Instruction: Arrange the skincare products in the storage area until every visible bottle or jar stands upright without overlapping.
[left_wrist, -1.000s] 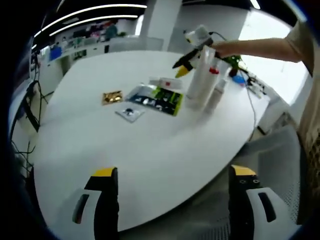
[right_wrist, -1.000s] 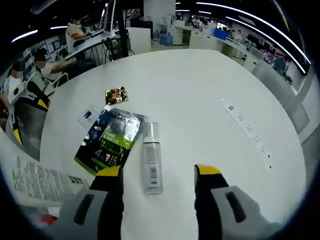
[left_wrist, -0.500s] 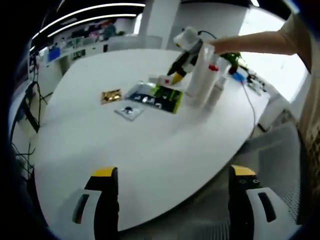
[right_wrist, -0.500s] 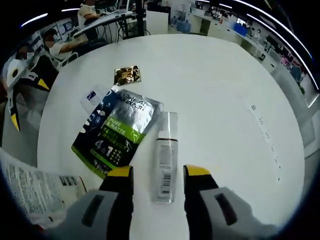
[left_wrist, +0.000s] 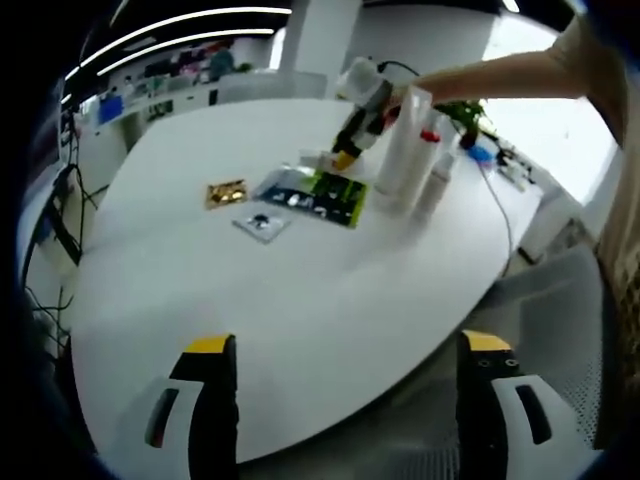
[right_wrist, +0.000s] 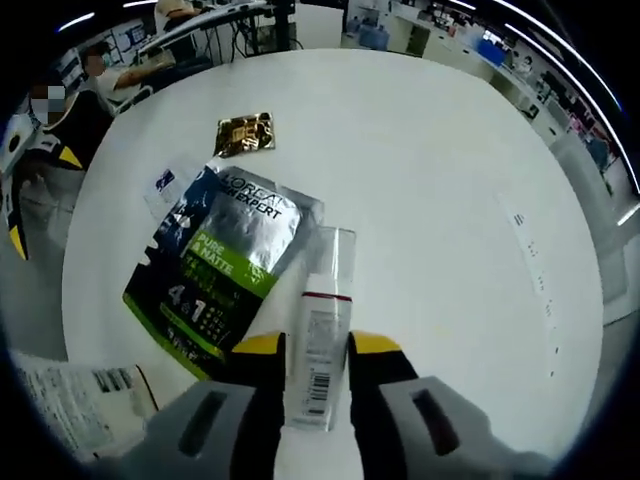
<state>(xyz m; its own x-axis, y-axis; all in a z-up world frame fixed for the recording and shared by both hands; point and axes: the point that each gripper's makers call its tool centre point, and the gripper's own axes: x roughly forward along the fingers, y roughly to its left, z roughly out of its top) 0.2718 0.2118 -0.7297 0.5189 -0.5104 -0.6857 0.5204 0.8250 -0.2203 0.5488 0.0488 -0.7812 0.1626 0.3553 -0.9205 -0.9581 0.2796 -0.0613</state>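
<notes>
A slim white bottle (right_wrist: 318, 335) with a clear cap lies flat on the white table (right_wrist: 420, 150). My right gripper (right_wrist: 317, 345) is shut on its body, one yellow-tipped jaw on each side. In the left gripper view the right gripper (left_wrist: 358, 115) reaches down from a person's arm to that bottle (left_wrist: 318, 160). Beside it stand a tall white tube (left_wrist: 400, 140) and a smaller bottle (left_wrist: 435, 175) with a red part, both upright. My left gripper (left_wrist: 348, 345) hangs open and holds nothing, at the table's near edge, far from the products.
A silver and green pouch (right_wrist: 225, 260) lies just left of the held bottle, with a gold sachet (right_wrist: 245, 132) and a small sachet (right_wrist: 165, 182) beyond it. A printed white tube (right_wrist: 70, 400) is at lower left. A long white strip (right_wrist: 530, 270) lies to the right. People sit at desks past the table.
My right gripper came down over the lying bottle and its jaws narrowed from wide apart to closed on the bottle's sides. The left gripper stayed still and open.
</notes>
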